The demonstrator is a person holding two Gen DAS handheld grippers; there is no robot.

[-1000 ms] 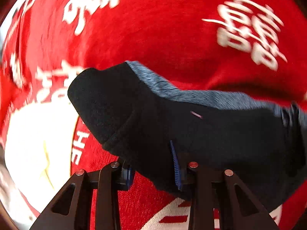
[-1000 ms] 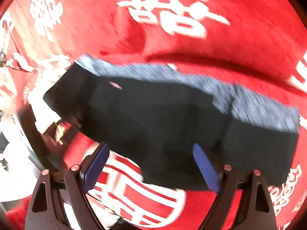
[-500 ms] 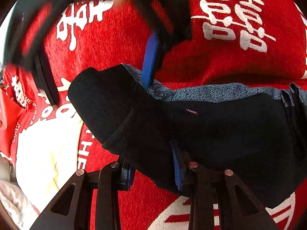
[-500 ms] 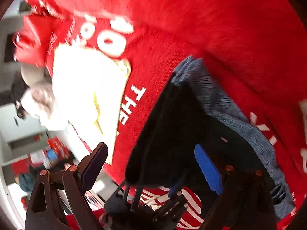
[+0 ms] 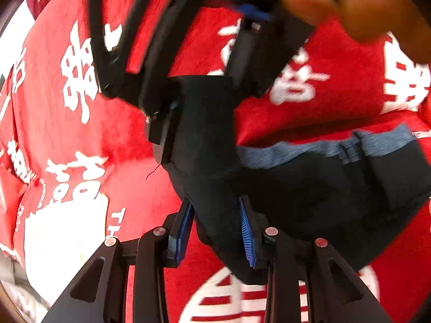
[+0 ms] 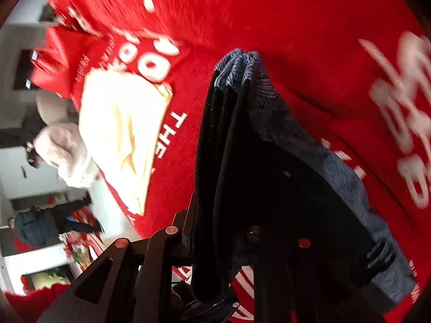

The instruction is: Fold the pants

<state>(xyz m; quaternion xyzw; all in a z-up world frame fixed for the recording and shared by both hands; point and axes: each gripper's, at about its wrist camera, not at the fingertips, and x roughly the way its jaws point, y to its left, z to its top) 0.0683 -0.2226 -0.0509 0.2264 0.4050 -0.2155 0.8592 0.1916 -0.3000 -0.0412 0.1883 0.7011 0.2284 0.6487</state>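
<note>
A red cloth (image 5: 336, 102) printed with white characters covers the whole work surface; whether a table lies beneath it cannot be told. A cream-white panel (image 6: 126, 134) is printed into the cloth, with the letters "THE" beside it.

The pants (image 5: 309, 202) are black with a blue-grey heathered band (image 5: 296, 152) along one edge. Most of the garment lies on the red cloth toward the right of the left wrist view. Its left end is lifted off the cloth and drawn up into a bunched column between the two tools. In the right wrist view the pants (image 6: 269, 167) hang in stacked vertical folds, black layers on the left and the grey band on the right.

The left tongs (image 5: 215, 231) are clamped on the lower part of the bunched pants; the blue pads (image 5: 245, 231) press the black fabric from both sides with a thick fold between them.

The right tongs (image 5: 199, 91) enter from the top of the left wrist view, blurred, and grip the upper end of the lifted fabric. In their own view the right tongs (image 6: 215, 237) are closed on the stacked layers, which hide both pads.

A hand (image 5: 358, 8), blurred, shows at the upper right of the left wrist view.
</note>
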